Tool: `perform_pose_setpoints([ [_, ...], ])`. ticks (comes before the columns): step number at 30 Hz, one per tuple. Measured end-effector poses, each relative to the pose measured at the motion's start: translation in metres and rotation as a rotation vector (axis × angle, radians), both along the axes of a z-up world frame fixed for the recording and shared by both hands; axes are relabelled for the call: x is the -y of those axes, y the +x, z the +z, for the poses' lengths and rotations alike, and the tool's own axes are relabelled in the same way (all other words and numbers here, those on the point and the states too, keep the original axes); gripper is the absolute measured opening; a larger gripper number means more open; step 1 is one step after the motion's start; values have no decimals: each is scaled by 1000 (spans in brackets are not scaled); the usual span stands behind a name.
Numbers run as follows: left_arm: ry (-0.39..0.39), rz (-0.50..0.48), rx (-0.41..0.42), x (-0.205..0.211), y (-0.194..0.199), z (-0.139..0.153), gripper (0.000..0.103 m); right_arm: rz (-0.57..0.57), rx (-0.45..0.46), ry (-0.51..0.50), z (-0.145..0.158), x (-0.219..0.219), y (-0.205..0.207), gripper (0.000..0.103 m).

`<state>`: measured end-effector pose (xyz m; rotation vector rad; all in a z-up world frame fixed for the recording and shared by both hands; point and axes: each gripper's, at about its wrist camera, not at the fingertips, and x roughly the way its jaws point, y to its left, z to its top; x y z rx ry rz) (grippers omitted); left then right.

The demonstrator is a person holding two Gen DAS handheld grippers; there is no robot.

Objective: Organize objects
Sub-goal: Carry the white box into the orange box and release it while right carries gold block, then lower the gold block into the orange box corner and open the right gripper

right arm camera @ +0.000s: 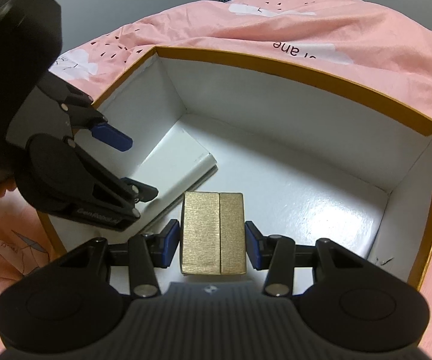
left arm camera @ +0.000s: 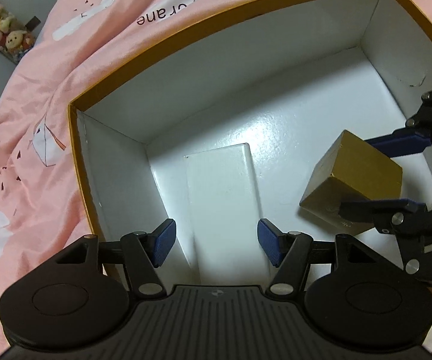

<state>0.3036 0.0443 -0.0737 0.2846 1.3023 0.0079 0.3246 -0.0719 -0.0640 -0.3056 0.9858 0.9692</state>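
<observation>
In the left wrist view, the left gripper (left arm camera: 216,244) is being held wide open with nothing in it, above a white slab (left arm camera: 223,192) lying on the box (left arm camera: 168,42) floor. At the right edge, the gold block (left arm camera: 353,177) is being shown tilted between the right gripper's (left arm camera: 395,174) fingers.

In the right wrist view, the block (right arm camera: 213,234) is being gripped on both sides by blue pads (right arm camera: 172,241), just beside the slab (right arm camera: 183,165). Bare floor is being left open to the right, up to the box (right arm camera: 305,69) walls. A pink sheet (right arm camera: 335,15) is surrounding the box.
</observation>
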Motion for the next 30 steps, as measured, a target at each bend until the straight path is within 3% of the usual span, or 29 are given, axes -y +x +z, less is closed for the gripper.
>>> perform_pose_setpoints([
  [5, -171, 21, 117, -22, -9, 32, 71, -8, 4, -12, 3, -6, -2, 48],
  [9, -283, 92, 243, -51, -25, 64, 71, -32, -13, -39, 2, -18, 0, 48],
  [15, -348, 185, 334, -86, -34, 79, 63, -60, -78, -53, -9, -40, 2, 48],
  [24, -354, 199, 306, -104, -45, 69, 58, -42, -101, -51, -10, -60, -3, 48],
  [30, -385, 213, 272, -114, -45, 59, 55, 68, -92, -58, -8, -73, -13, 47],
])
